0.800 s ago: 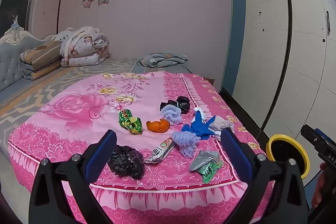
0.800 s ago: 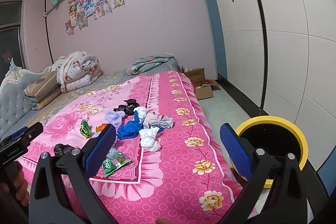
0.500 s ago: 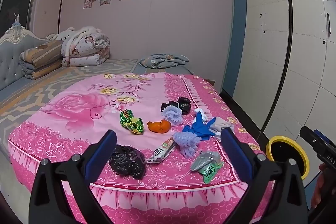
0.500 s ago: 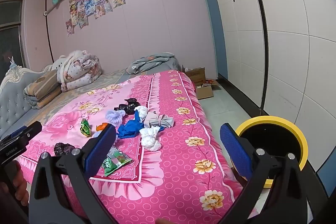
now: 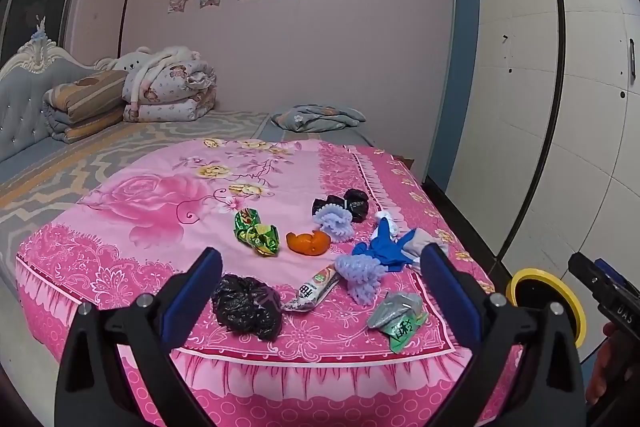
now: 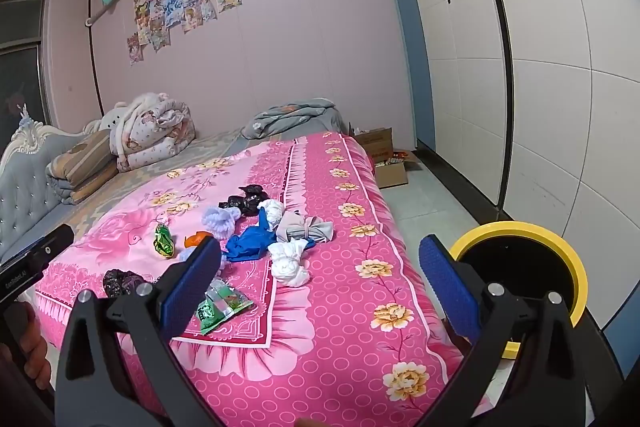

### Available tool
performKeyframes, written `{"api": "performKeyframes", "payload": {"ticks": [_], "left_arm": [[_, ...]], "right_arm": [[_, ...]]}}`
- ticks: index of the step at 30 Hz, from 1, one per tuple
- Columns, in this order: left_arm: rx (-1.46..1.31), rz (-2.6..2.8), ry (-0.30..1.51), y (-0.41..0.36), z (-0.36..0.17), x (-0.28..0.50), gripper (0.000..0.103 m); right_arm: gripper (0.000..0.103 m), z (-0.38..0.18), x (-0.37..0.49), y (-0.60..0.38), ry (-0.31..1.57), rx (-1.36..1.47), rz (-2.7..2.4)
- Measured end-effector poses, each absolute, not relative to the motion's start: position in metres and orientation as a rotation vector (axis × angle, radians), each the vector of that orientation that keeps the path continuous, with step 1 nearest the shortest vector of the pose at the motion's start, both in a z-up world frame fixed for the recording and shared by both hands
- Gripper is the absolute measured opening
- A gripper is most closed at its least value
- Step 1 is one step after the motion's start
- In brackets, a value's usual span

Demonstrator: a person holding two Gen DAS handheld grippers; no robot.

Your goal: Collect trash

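Nothing has shifted since earlier. I log: pink bed (image 5: 152,203) beyond both jaws; yellow-rimmed bin (image 6: 560,243) behind right gripper (image 6: 320,281); black bag (image 5: 248,307) between left gripper (image 5: 322,287) jaws. Both jaws wide apart, empty.

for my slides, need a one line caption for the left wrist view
Open left hand-held gripper faces trash scattered on a pink bedspread, yellow-rimmed bin beside the bed.

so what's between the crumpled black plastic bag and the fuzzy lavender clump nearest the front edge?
Left wrist view: between black plastic bag and lavender clump lies one long printed snack wrapper.
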State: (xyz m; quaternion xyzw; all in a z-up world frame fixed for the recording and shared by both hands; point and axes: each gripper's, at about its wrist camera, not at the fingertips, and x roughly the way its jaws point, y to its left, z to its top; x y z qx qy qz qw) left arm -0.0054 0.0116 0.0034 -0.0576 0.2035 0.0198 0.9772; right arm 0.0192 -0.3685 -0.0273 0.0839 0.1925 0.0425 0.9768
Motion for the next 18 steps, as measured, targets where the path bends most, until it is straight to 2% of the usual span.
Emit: {"api": "performKeyframes", "payload": {"ticks": [18], "left_arm": [[-0.124,0.039,0.418,0.0139,0.0008,-0.0049,0.096]], "right_arm": [[0.095,-0.0257,0.0196,-0.3680,0.400,0.168,0.086]]}}
